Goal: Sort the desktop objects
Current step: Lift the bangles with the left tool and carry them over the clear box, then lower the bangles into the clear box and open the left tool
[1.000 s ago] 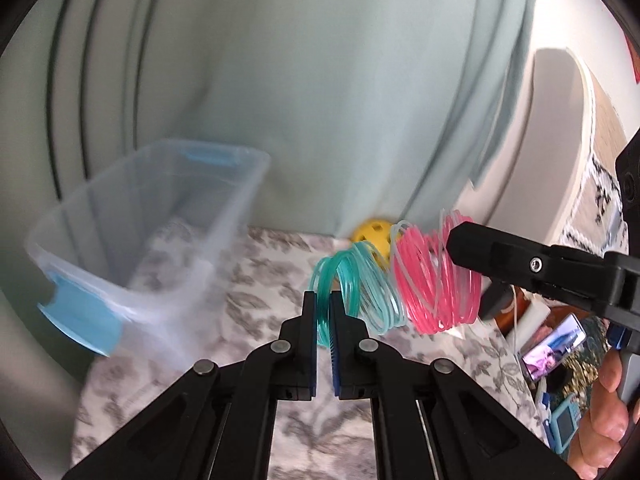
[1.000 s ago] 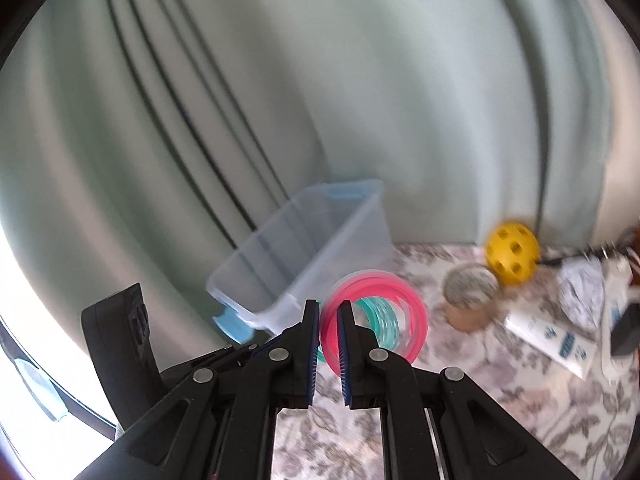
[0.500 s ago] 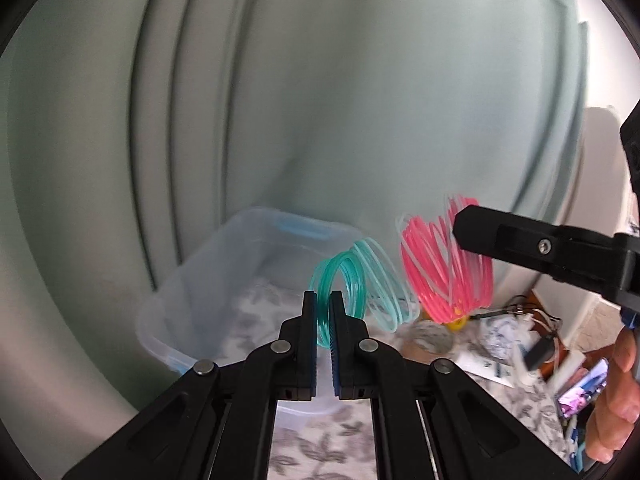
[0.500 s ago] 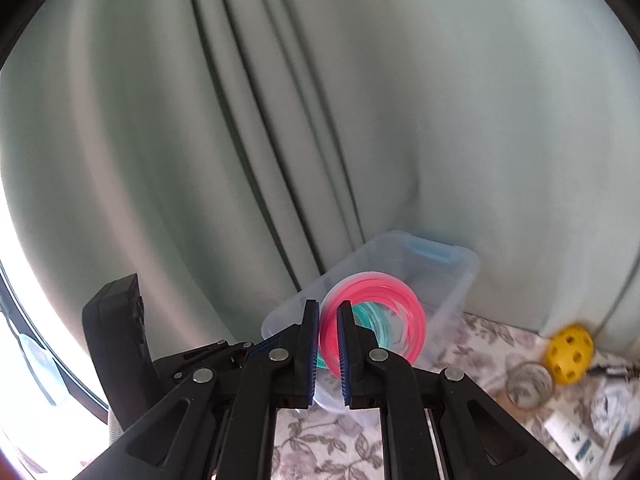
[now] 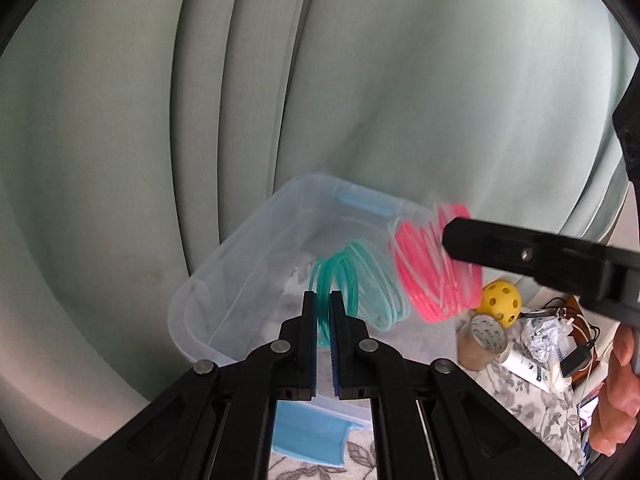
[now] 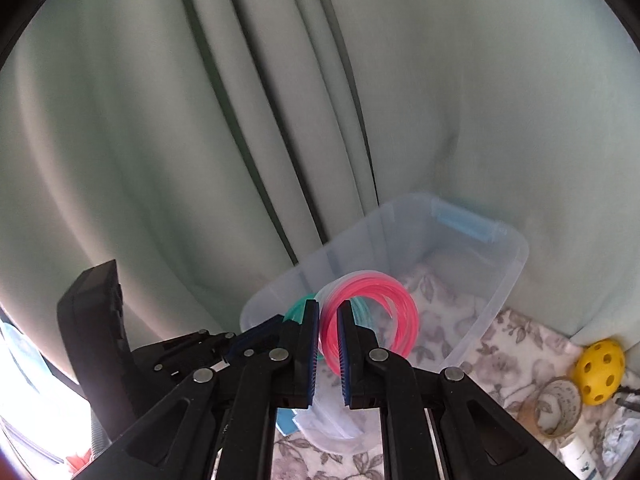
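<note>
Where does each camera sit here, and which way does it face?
Left wrist: on the left claw, looking along it down at the bin; teal end of the spring pinched; right claw and a hand at right.
Right wrist: on the right claw, facing the bin; pink end of the spring pinched; left claw at left.
Shared: bin, spring, ball, tape roll, curtain.

A pale green curtain (image 5: 400,100) hangs in long vertical folds behind everything, filling most of both views. Its hem meets the worktop (image 6: 516,340), which wears a white cloth printed with grey leaves and flowers. At the left edge of the right wrist view, bright daylight shows past the curtain, blurred and washed out.
</note>
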